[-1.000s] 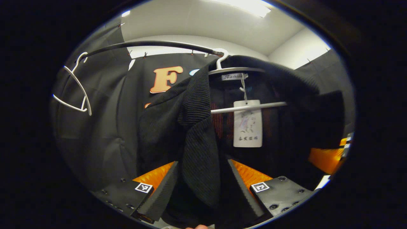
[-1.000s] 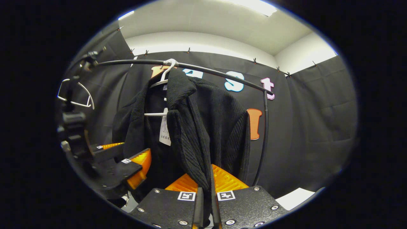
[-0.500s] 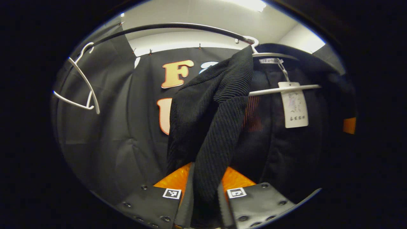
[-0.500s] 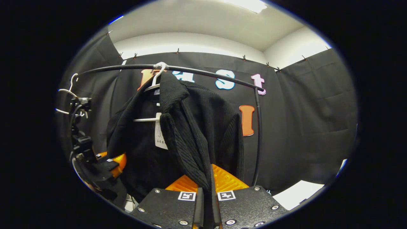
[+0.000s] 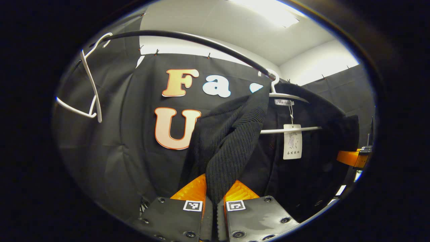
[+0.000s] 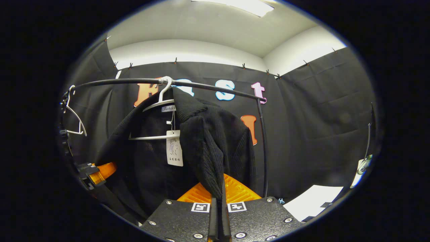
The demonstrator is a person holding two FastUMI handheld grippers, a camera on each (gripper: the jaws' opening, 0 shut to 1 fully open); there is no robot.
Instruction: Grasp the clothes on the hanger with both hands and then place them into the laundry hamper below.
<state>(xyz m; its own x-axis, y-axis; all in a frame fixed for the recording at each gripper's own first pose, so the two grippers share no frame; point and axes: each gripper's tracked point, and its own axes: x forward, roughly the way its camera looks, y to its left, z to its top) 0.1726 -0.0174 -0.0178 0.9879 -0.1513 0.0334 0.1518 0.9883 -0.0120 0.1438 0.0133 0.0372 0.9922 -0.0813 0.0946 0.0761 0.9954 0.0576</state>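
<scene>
Now both grippers pinch the black jacket on its hanger.

Jacket (image 6: 215, 148) hangs from a white hanger (image 6: 158, 102) on the black rail (image 6: 208, 86), front edges open, a white tag (image 6: 174, 152) dangling between them. Left gripper (image 5: 215, 198) has both fingers pressed together on the ribbed front edge (image 5: 231, 148); right gripper (image 6: 220, 191) is likewise clamped on the opposite front edge, both seen from below, pointing upward at the garment. Left gripper also appears low at the left rim of the right gripper view. Open room lies left of the jacket along the rail up to an empty white hanger (image 5: 89, 87). Rail's upright post (image 6: 263, 148) stands just beside the jacket on its other side.
</scene>
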